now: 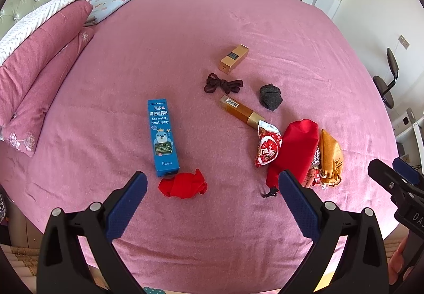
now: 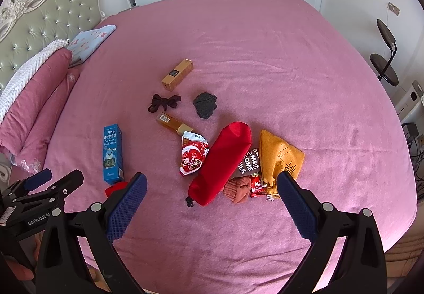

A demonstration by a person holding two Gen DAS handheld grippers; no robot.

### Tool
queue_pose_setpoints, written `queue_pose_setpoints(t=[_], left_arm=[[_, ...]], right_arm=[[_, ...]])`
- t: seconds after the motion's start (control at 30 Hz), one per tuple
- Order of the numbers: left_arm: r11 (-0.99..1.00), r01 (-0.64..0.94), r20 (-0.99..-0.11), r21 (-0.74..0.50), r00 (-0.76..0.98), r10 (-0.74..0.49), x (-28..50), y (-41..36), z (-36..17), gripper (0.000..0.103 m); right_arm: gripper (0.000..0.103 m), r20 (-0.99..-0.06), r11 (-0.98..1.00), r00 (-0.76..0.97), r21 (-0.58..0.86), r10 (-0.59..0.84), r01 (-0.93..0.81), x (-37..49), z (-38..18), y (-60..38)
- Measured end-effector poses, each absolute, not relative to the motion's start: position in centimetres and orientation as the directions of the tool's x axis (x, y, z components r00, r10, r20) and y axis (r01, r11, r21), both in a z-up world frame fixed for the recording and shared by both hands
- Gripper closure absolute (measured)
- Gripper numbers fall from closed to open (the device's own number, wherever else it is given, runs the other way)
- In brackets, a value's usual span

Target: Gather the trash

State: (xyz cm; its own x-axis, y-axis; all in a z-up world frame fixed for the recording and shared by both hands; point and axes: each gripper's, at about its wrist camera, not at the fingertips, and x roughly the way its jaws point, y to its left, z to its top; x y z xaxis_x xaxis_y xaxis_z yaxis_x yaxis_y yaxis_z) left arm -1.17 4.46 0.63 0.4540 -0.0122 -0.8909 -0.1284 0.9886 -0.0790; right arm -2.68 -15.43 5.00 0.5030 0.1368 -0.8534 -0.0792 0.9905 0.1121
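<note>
Nothing looks collected yet: both the left gripper (image 1: 212,188) and right gripper (image 2: 212,188) hover spread and empty above the pink bed (image 1: 185,29), where the blue nasal-spray box (image 1: 162,135), red-and-white snack wrapper (image 1: 267,147) and other litter lie untouched.

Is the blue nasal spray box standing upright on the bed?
No, the blue nasal spray box lies flat on the pink bed cover, printed face up, beside a crumpled red cloth.

Matt pink cloth bedspread (image 1: 238,16), glossy blue cardboard box (image 1: 162,136)
</note>
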Motion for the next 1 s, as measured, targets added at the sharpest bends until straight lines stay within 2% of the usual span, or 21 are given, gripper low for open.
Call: queue_pose_setpoints(t=[1.0], left_arm=[[0.990, -0.127, -0.896, -0.060, 0.444, 0.003, -1.36, 5.24, 0.28, 0.004]], right_arm=[[0.008, -0.859, 0.991, 0.494, 0.118, 0.137, -0.069, -2.79, 4.77, -14.89]])
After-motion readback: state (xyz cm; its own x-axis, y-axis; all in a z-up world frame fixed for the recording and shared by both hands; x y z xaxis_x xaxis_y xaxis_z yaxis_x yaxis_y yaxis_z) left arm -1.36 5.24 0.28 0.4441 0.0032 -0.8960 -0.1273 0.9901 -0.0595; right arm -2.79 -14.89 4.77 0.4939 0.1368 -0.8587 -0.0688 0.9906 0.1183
